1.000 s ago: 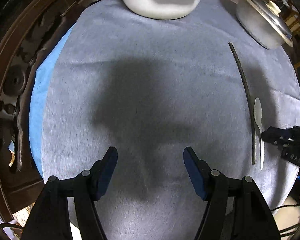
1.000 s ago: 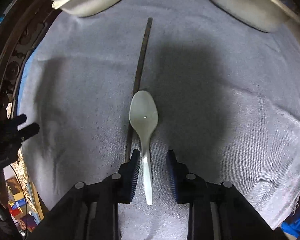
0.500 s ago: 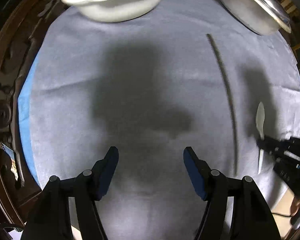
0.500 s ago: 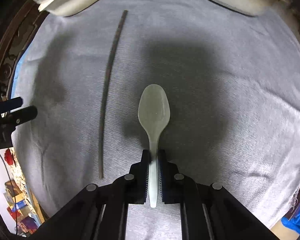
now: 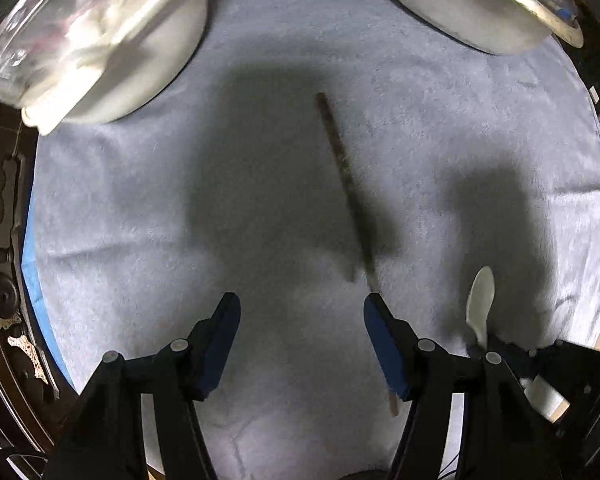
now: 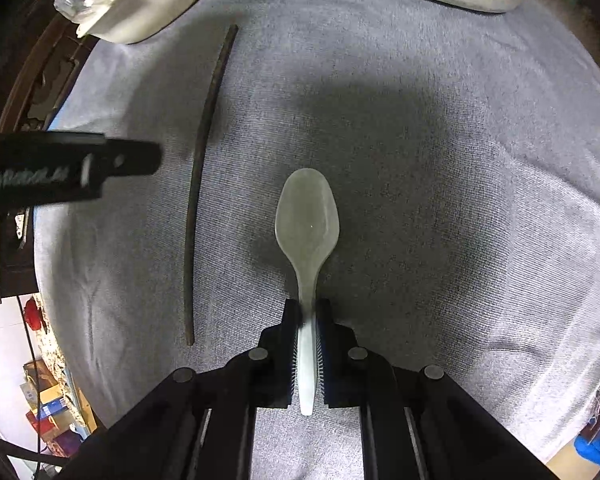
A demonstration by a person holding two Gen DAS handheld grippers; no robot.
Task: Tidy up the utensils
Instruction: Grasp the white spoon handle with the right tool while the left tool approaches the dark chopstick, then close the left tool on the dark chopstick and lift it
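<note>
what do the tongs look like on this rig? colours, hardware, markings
Both tongs, left and right, are matte black linkage frames with round silver-grey pivot pins. Fingers carry blue pads; the right tongs' pads look finely ribbed. Blurred white lettering runs along the left tongs' side in the right wrist view. No sleeves visible.

Both views are dimly lit from overhead, and broad soft shadows are cast across the grey cloth (image 5: 260,420) covering the desk. Strong fisheye bending and black vignetting are seen at the edges. Glare is thrown off the plastic-wrapped white bowl (image 5: 100,40), which is smeared, probably by motion. The left tool (image 6: 68,172) is blurred in the right view.
</note>
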